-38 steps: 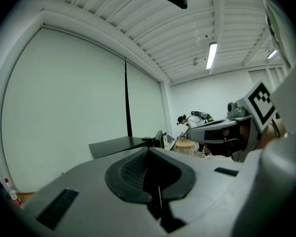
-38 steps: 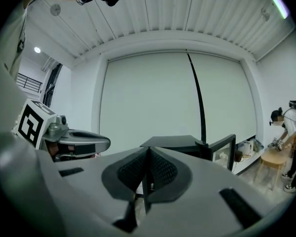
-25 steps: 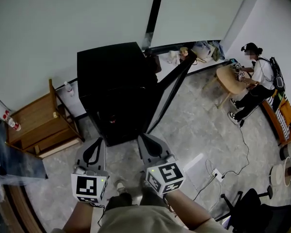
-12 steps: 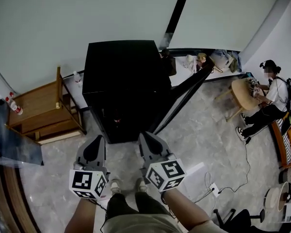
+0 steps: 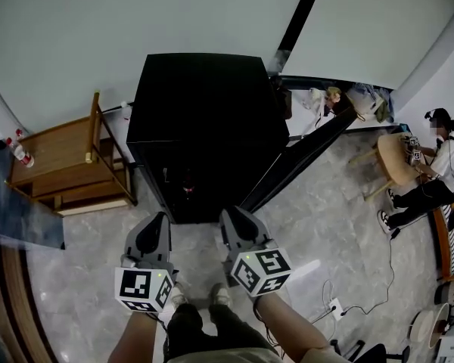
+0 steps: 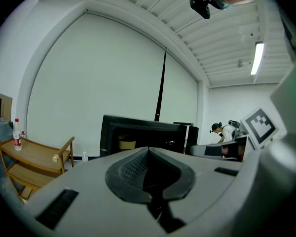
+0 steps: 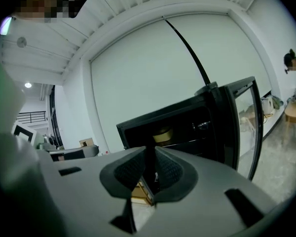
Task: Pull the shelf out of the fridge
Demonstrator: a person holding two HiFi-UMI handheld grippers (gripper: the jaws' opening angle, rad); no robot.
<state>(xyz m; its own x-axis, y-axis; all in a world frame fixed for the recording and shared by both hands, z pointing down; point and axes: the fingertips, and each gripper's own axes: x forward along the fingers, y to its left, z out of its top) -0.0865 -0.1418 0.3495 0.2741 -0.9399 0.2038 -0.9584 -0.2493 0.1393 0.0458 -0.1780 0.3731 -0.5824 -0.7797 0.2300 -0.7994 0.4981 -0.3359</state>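
centre: black box-shaped fridge (image 5: 204,119), back to the pale wall (image 5: 98,29) | right: its glass-paned door (image 5: 310,151), swung open | left: slatted wooden chair (image 5: 60,165) just beside fridge | far right: round wooden table (image 5: 397,157), seated person (image 5: 439,176) beside it

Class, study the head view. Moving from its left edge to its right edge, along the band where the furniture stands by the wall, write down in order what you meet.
Bottle → wooden rack → black fridge → open door of the fridge → small round table → seated person.
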